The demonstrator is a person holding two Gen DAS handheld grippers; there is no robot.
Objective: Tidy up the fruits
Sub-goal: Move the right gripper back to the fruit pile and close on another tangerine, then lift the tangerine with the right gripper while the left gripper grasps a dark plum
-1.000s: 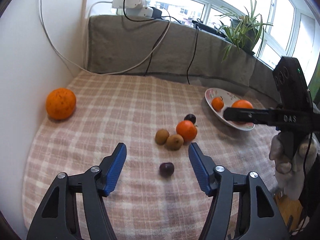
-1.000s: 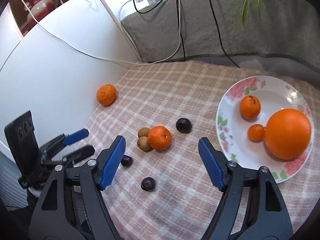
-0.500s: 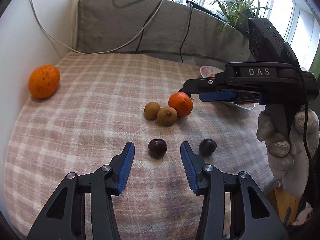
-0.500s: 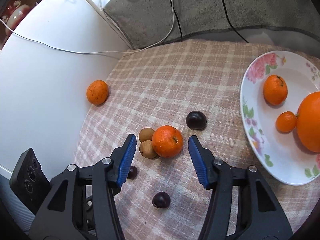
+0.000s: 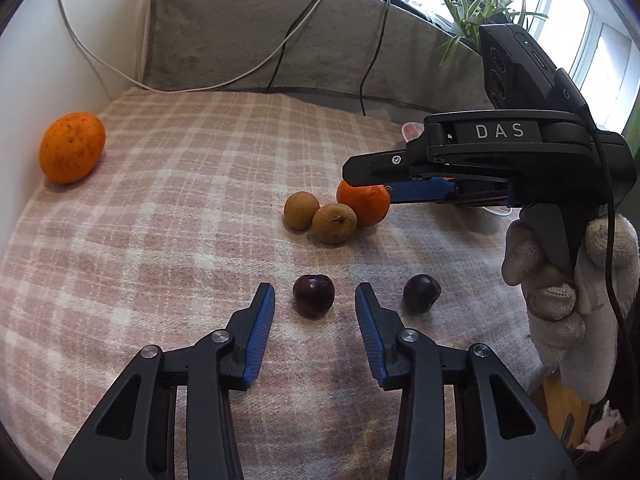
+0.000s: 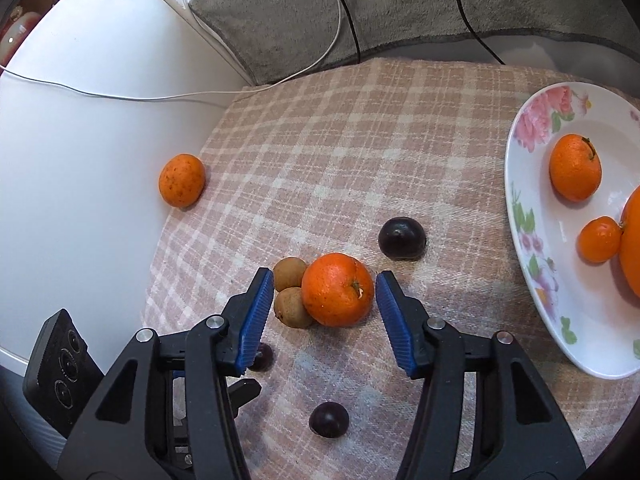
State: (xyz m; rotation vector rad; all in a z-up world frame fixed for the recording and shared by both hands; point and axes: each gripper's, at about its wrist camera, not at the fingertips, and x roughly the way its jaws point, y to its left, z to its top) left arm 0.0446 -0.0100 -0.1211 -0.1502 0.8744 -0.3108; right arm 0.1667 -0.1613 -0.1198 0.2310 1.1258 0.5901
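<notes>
My left gripper (image 5: pixel 315 296) is open, its blue pads on either side of a dark plum (image 5: pixel 313 295) on the checked cloth. A second dark plum (image 5: pixel 421 293) lies just to its right. My right gripper (image 6: pixel 325 294) is open around a small orange (image 6: pixel 338 289), which touches two brown fruits (image 6: pixel 292 288). The small orange also shows in the left wrist view (image 5: pixel 366 204), partly under the right gripper. A third plum (image 6: pixel 402 238) lies beyond it. A white flowered plate (image 6: pixel 532 264) at the right holds three orange fruits.
A larger speckled orange (image 5: pixel 72 147) sits at the cloth's far left by the white wall. A grey padded back rest (image 5: pixel 280 40) with cables runs along the far edge. The table's front right edge drops off near the gloved hand (image 5: pixel 568 280).
Both grippers have moved forward and down and narrowed. The left one now brackets the near plum; the right one now brackets the small orange.
</notes>
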